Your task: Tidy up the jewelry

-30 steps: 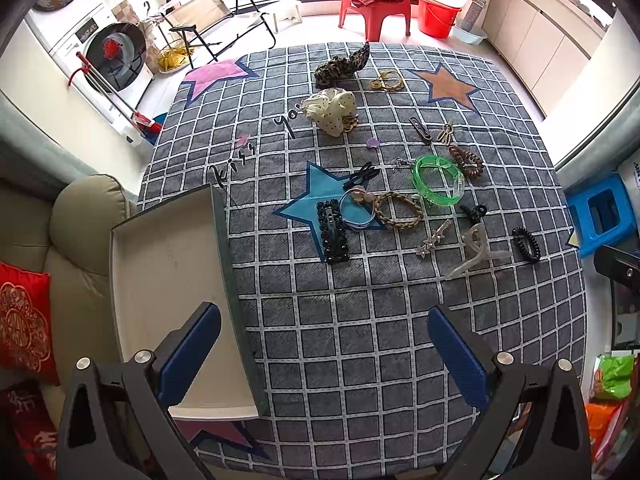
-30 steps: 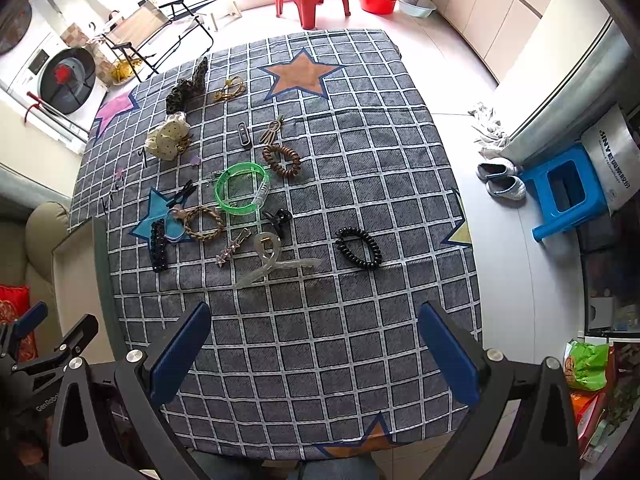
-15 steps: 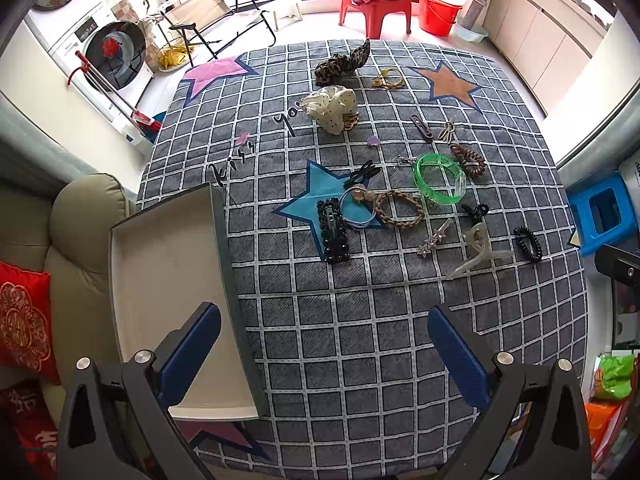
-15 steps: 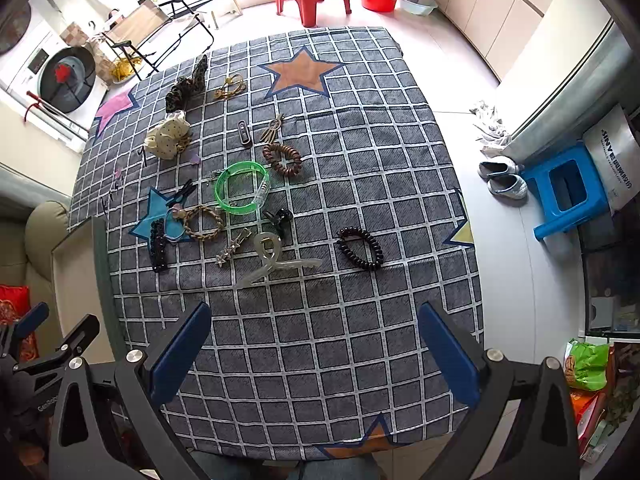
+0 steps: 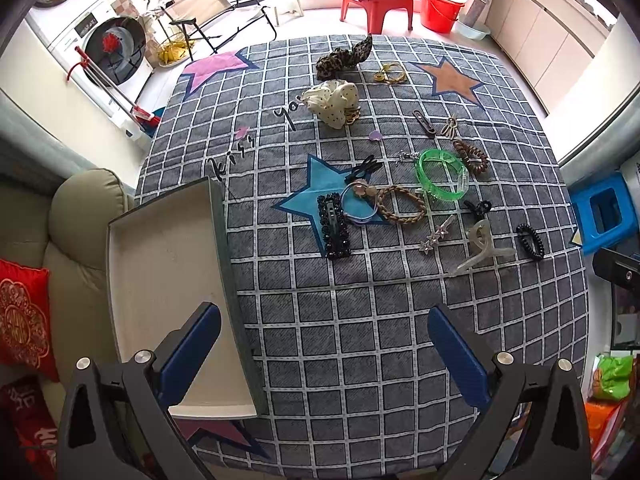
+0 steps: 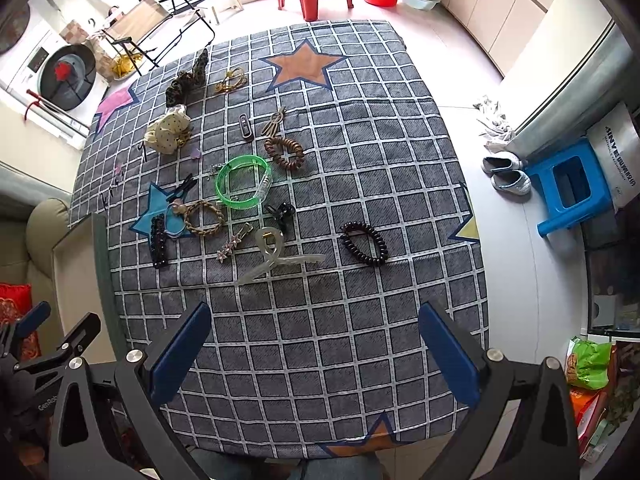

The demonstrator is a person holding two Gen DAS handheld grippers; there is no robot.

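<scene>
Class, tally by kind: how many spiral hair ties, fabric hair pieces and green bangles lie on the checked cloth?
Spiral hair ties: 2 (brown spiral tie, black spiral tie)
Fabric hair pieces: 2 (leopard piece, cream dotted piece)
Green bangle: 1
Total: 5

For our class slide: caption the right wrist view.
Open right gripper hovers above hair accessories scattered on a checked tablecloth.
</scene>
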